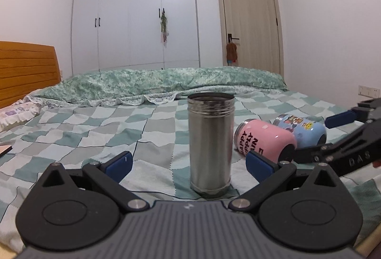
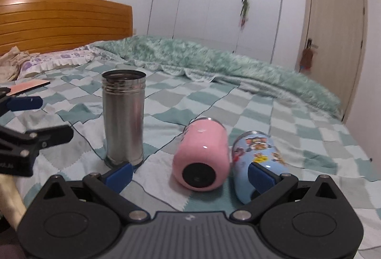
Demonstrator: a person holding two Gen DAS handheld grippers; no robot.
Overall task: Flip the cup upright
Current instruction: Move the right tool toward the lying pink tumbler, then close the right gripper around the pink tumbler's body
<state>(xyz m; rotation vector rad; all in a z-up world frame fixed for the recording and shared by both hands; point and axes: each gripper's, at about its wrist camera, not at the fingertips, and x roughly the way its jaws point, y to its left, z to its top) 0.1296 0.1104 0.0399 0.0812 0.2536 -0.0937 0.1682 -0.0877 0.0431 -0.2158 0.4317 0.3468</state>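
Note:
A steel cup [image 1: 210,144] stands upright on the checked bedspread, mouth up; it also shows in the right wrist view [image 2: 123,116]. A pink cup [image 1: 264,140] [image 2: 202,156] lies on its side, base toward the right wrist camera. A light blue cartoon cup [image 1: 301,130] [image 2: 256,161] lies on its side beside it, touching. My left gripper [image 1: 188,165] is open, its jaws on either side of the steel cup and apart from it. My right gripper [image 2: 190,174] is open, just short of the pink cup's base; it shows at the right edge of the left wrist view [image 1: 333,133].
The bed [image 2: 273,116] has a green checked cover, a rolled green duvet [image 1: 166,83] at the back and a wooden headboard [image 2: 64,21] on the left. A flat pink book [image 2: 28,86] lies at the left. Wardrobe and door stand behind.

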